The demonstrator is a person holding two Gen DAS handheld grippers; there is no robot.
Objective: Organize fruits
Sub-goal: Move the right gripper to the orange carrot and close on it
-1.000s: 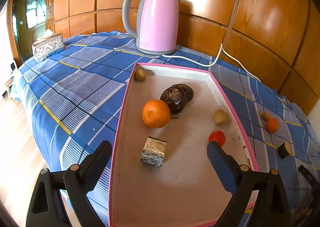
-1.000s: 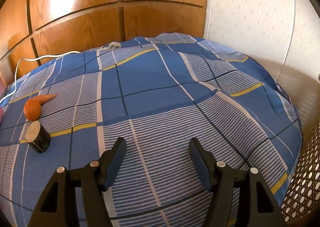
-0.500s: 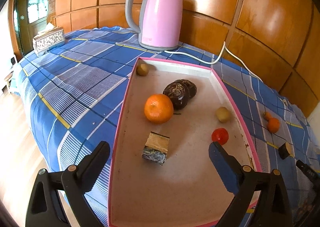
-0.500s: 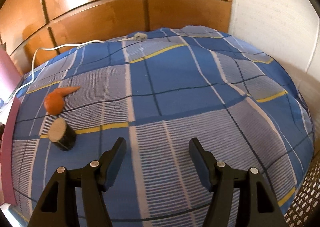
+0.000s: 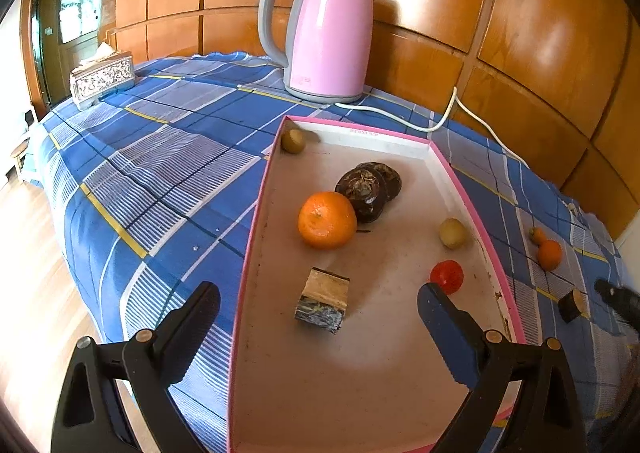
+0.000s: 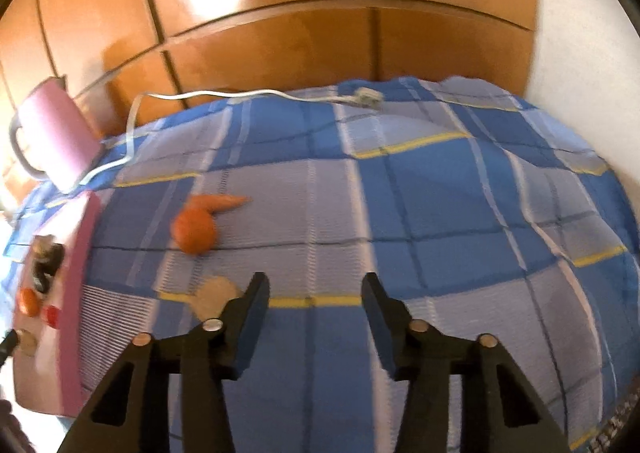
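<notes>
A pink-rimmed tray [image 5: 256, 213] holds an orange [image 5: 327, 220], two dark wrinkled fruits [image 5: 362, 189], a pale yellow fruit [image 5: 453, 233], a small red fruit [image 5: 447, 276], a greenish fruit [image 5: 293, 141] and a wooden block [image 5: 324, 301]. My left gripper [image 5: 316, 295] hangs open over the tray's near end. On the cloth to the right of the tray lie a second orange [image 6: 194, 231], a carrot [image 6: 222, 203] and a short dark stub [image 6: 214, 295]. My right gripper [image 6: 315, 281] hovers just right of the stub; its jaws are closing with nothing between them.
A pink kettle [image 5: 320, 33] stands behind the tray, and its white cord [image 5: 440, 121] runs along the wood-panelled wall. A silver tissue box [image 5: 102, 77] sits at the far left. The checked cloth drops off the table edge on the left.
The right wrist view has swung left: orange, carrot and stub slid toward the middle, tray and kettle came into sight. The right jaws stand narrower. The left gripper has stayed put.
</notes>
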